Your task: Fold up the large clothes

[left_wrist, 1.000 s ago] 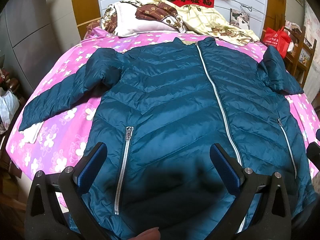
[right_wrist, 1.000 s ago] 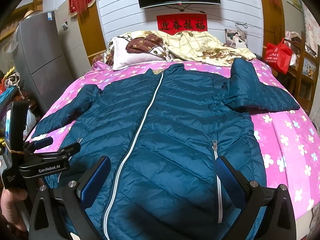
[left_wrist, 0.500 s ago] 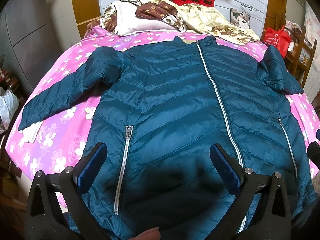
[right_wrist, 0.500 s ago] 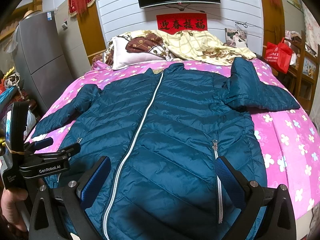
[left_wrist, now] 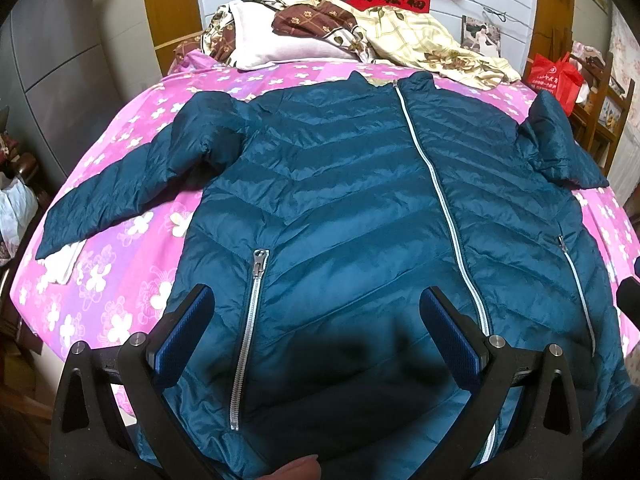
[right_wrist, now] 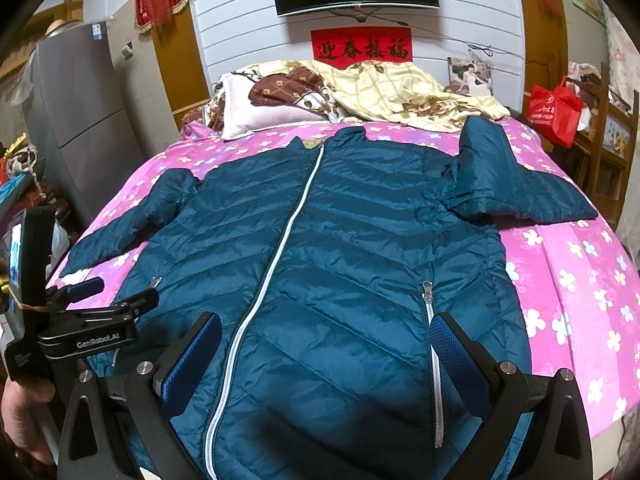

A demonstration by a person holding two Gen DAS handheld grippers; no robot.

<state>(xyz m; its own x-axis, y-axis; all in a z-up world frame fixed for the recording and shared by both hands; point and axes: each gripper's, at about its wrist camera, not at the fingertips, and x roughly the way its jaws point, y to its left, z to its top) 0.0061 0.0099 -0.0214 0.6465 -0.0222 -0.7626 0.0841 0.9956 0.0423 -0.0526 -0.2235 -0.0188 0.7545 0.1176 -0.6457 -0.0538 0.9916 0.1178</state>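
Teal quilted puffer jacket (left_wrist: 340,208) lies zipped, face-up across the pink flowered bed (left_wrist: 120,280), collar at twelve o'clock. Left tongs (left_wrist: 316,328) and right tongs (right_wrist: 326,356) hover spread wide, empty. The slick padded shell may slip and spring unfolded if pinched shallowly.

Bed (right_wrist: 580,280) with pink floral sheet, teal jacket (right_wrist: 340,240) laid flat front-up and zipped, pillow (right_wrist: 260,116) and quilt (right_wrist: 400,96) at the head, white cloth (left_wrist: 64,260) at left edge
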